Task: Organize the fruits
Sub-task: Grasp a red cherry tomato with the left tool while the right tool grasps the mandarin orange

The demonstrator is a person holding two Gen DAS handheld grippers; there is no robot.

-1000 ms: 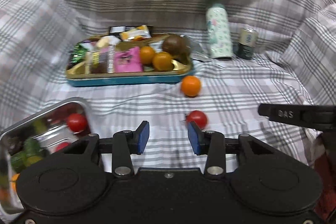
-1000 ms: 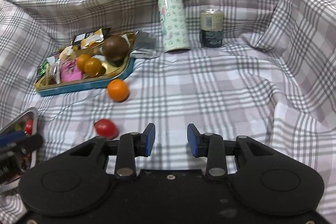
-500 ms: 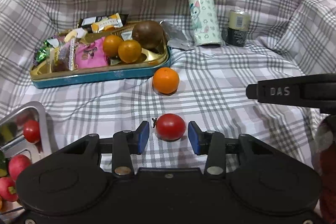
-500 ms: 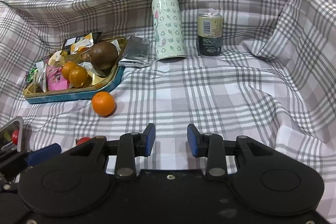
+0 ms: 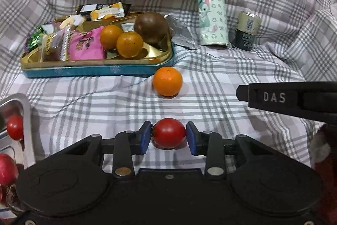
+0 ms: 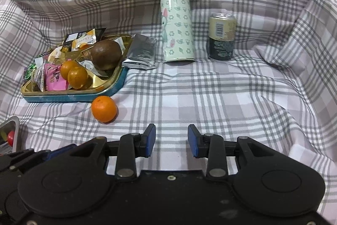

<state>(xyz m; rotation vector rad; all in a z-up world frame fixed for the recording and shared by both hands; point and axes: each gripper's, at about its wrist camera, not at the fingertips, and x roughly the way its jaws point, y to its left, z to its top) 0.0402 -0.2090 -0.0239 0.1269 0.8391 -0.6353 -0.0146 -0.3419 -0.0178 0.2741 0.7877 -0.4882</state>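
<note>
From the left wrist camera, the left gripper (image 5: 168,136) points down at a checked cloth (image 5: 221,81), and its two blue-padded jaws are closing on a small red tomato (image 5: 168,133) that sits directly between them. Both pads appear to touch the tomato's sides, though how firmly they press cannot be told. The tomato's slightly longer axis runs across from pad to pad, so the squeeze falls along its length. Just beyond it on the cloth lies a loose orange (image 5: 167,81), and farther back a teal and gold tin (image 5: 94,72) holds two more oranges, a brown round fruit and wrapped snacks. At the left edge, near the gripper, a metal tray (image 5: 26,130) already holds red fruit; judging by the task, the tomato belongs there, a short way to the left. The right gripper's dark finger shows at the right edge. From the right wrist camera, the right gripper (image 6: 171,139) hangs over bare cloth with its jaws at their narrowest, a gap showing between the pads and nothing in it. The orange (image 6: 104,109) lies ahead and to its left, and a patterned bottle (image 6: 177,28) and a can (image 6: 222,37) stand upright at the back. The tomato is hidden here; the left hand is plainly the nearer one.
</note>
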